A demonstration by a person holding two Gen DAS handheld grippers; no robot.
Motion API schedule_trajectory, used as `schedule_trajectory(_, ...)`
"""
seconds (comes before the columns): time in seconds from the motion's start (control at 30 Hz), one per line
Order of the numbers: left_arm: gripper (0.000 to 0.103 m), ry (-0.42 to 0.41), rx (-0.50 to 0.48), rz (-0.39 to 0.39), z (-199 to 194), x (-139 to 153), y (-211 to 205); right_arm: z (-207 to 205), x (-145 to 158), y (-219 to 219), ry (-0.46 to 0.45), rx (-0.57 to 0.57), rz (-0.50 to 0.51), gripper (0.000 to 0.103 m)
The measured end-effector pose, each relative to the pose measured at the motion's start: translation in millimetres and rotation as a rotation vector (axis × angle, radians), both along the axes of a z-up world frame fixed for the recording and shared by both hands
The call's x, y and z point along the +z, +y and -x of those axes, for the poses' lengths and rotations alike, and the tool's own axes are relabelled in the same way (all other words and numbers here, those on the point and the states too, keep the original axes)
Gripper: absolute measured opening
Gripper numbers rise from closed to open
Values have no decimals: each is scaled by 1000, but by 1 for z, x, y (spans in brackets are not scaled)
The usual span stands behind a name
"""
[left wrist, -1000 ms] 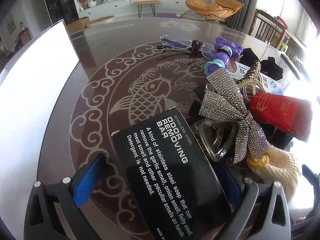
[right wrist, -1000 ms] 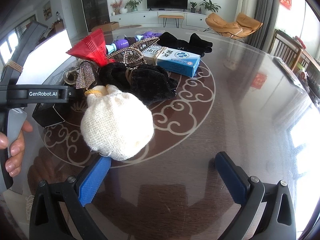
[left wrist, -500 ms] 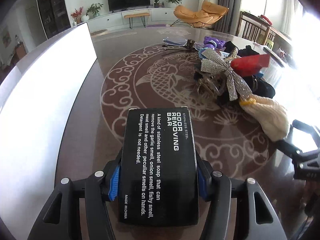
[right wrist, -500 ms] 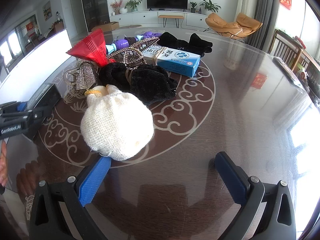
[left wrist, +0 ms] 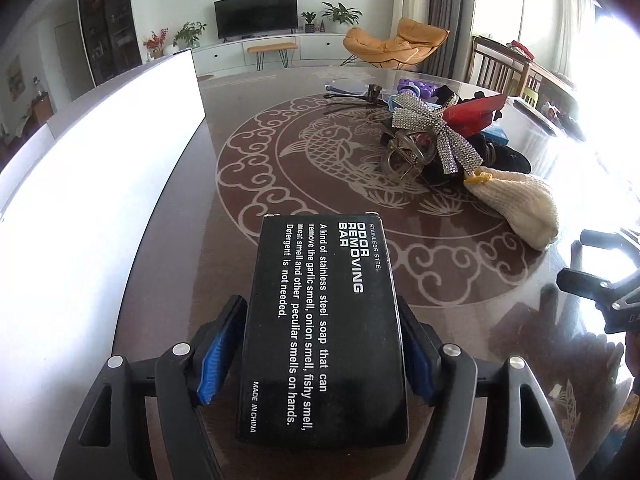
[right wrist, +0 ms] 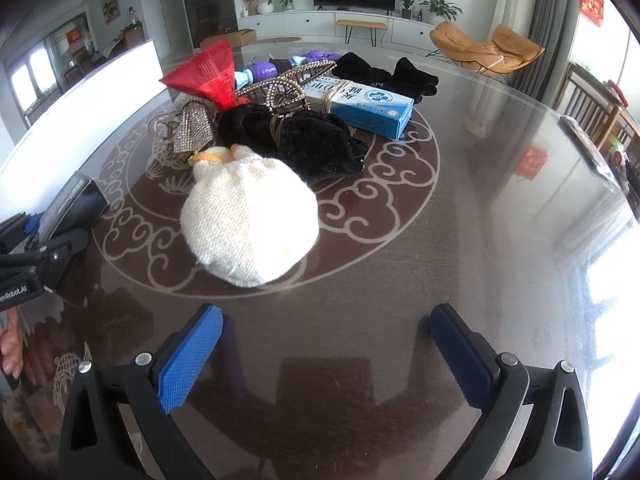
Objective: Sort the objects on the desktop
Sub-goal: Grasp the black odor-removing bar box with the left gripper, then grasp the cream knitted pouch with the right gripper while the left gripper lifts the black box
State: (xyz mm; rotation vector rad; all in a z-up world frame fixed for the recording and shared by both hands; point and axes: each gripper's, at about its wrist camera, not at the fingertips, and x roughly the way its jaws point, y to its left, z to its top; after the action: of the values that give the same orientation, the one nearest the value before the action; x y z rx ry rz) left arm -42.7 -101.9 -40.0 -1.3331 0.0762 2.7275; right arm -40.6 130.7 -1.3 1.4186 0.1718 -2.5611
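A black carton printed "ODOR REMOVING BAR" [left wrist: 320, 320] lies lengthwise between the jaws of my left gripper [left wrist: 324, 340], low over the dark table beside the white panel. The jaws are opening; the left blue pad [left wrist: 220, 344] stands slightly off the carton's side. From the right wrist view the same carton [right wrist: 76, 204] and left gripper [right wrist: 36, 248] sit at the far left. My right gripper [right wrist: 326, 344] stands open over bare table, with nothing between its pads, just short of a cream knitted pouch [right wrist: 248, 220].
The pile beyond the pouch holds a black velvet cloth [right wrist: 308, 144], a blue-white box [right wrist: 368, 104], a red packet [right wrist: 204, 76], a rhinestone bow [left wrist: 436, 128], a purple toy [right wrist: 264, 68] and black gloves [right wrist: 384, 72]. A tall white panel [left wrist: 100, 180] borders the table's left side.
The left gripper shut on the black carton and drew it back from the pile, toward the white panel. Its pads have now eased apart. The right gripper has stayed still.
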Motion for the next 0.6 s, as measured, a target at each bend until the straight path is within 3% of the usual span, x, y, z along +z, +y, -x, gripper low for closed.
schedule_trajectory(0.17,76,-4,-6,-7,-2,0,0,6,18,0,-48,35,106,103)
schedule_trajectory(0.27,77,-3,-5,-2,-2,0,1,25,32,-26,-41,108,90,103)
schedule_trajectory(0.37,79,-6,1,0,-2,0,1,45,29,-58,-62,162,5,103)
schedule_trajectory(0.4,79,-6,1,0,-1,0,1,50,25,-64,-72,169,-17,99)
schedule_trajectory(0.5,79,-6,1,0,-1,0,1,54,15,-75,-118,170,-84,62)
schedule_trajectory(0.6,79,-6,0,0,-1,0,1,38,15,-66,-149,173,-59,57)
